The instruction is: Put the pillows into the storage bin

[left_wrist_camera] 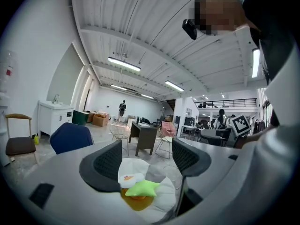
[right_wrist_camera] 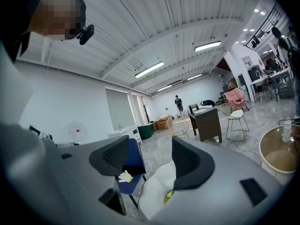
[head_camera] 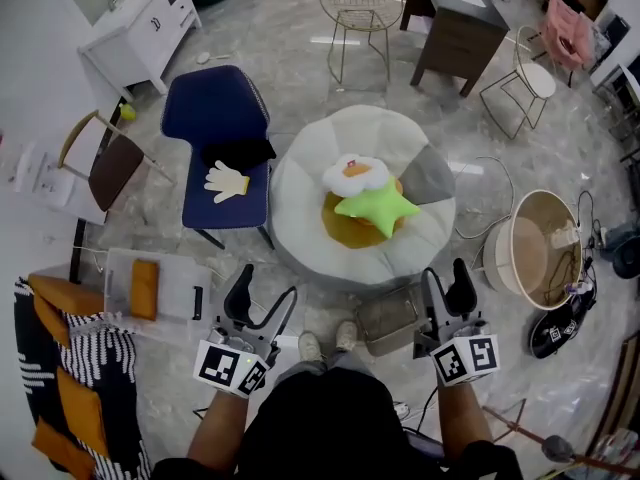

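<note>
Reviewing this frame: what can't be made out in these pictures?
- Head view: mustard pillow mostly hidden under the green star pillow; shape unclear.
- Head view: black thing on the blue chair, too dark to name.
- Right gripper view: storage bin cut off by the right edge.
- Right gripper view: green star pillow nearly all behind a jaw.

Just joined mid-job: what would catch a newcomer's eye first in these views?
The green star pillow and the fried-egg pillow stand out first, piled on the white beanbag at the centre of the head view. To its left, a glove-shaped pillow lies on the blue chair. The left hand-held gripper and right hand-held gripper hover open and empty near the bottom.
</note>
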